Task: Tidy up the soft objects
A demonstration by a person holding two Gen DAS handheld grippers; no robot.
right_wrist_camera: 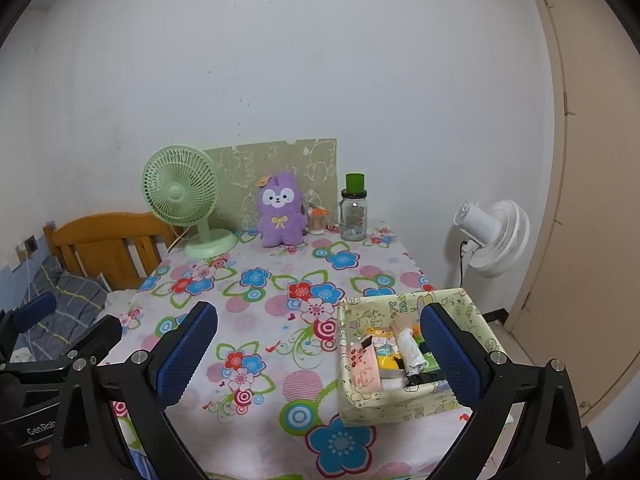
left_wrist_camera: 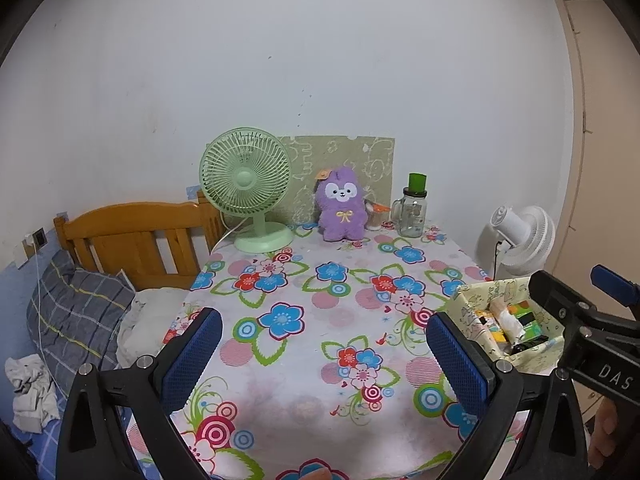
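Note:
A purple plush toy (left_wrist_camera: 342, 208) sits upright at the back of the flowered table, against a green patterned board; it also shows in the right wrist view (right_wrist_camera: 280, 212). A pale yellow-green patterned box (right_wrist_camera: 404, 360) holding several small items stands at the table's right front; it shows at the right in the left wrist view (left_wrist_camera: 504, 320). My left gripper (left_wrist_camera: 324, 356) is open and empty above the table's front. My right gripper (right_wrist_camera: 320, 348) is open and empty, its right finger in front of the box. The right gripper's body shows at the left wrist view's right edge.
A green desk fan (left_wrist_camera: 248, 188) stands back left and a glass jar with a green lid (left_wrist_camera: 412, 212) back right of the plush. A small cup (right_wrist_camera: 318, 220) sits between plush and jar. A wooden bed (left_wrist_camera: 132, 236) with pillows is left; a white fan (right_wrist_camera: 494, 236) right.

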